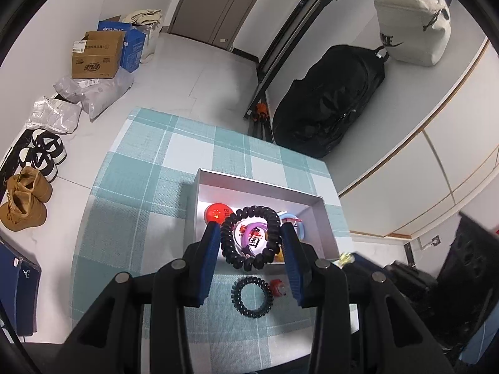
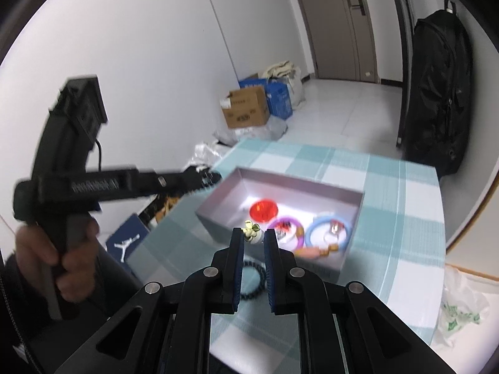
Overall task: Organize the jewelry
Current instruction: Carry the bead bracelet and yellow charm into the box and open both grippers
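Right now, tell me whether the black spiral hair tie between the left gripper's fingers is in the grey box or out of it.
Out: the black spiral hair tie hangs between the left gripper's blue pads, above the grey box, not resting inside.

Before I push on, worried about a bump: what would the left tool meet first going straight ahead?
Probably the grey box, likely its inside: the left tool holding the black coil bracelet points there. Depth unclear.

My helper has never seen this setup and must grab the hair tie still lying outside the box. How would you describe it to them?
Find the checked teal tablecloth and the grey box on it. On the cloth just outside the box's near wall lies a black spiral hair tie, flat, beside a small red trinket. Its look-alike is bigger and sits between the left gripper jaws.
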`<action>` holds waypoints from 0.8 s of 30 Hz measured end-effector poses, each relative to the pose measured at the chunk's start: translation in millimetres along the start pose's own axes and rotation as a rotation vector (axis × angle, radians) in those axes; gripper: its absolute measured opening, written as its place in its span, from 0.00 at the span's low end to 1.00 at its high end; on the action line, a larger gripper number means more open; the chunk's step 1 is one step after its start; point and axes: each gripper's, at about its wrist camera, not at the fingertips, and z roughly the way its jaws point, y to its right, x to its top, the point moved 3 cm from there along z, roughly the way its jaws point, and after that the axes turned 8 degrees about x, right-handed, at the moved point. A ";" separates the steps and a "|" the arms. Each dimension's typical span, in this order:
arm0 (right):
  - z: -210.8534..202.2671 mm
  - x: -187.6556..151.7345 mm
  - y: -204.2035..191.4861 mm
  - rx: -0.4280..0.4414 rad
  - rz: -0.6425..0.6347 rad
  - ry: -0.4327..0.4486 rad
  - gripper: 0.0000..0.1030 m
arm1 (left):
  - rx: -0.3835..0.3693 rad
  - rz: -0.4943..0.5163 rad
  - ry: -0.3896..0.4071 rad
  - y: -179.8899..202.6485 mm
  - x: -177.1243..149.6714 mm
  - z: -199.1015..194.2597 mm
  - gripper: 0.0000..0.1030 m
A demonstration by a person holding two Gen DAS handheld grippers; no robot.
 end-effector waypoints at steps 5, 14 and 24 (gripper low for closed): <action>3.2 16.9 10.6 0.011 0.045 0.030 0.11 | -0.001 0.037 -0.019 10.0 6.4 8.2 0.33; 13.2 34.6 43.4 0.030 0.175 0.039 0.11 | -0.016 0.054 -0.047 19.0 19.8 24.2 0.33; 39.3 33.8 60.9 0.033 0.266 -0.028 0.12 | -0.012 0.054 -0.106 23.2 20.8 43.2 0.33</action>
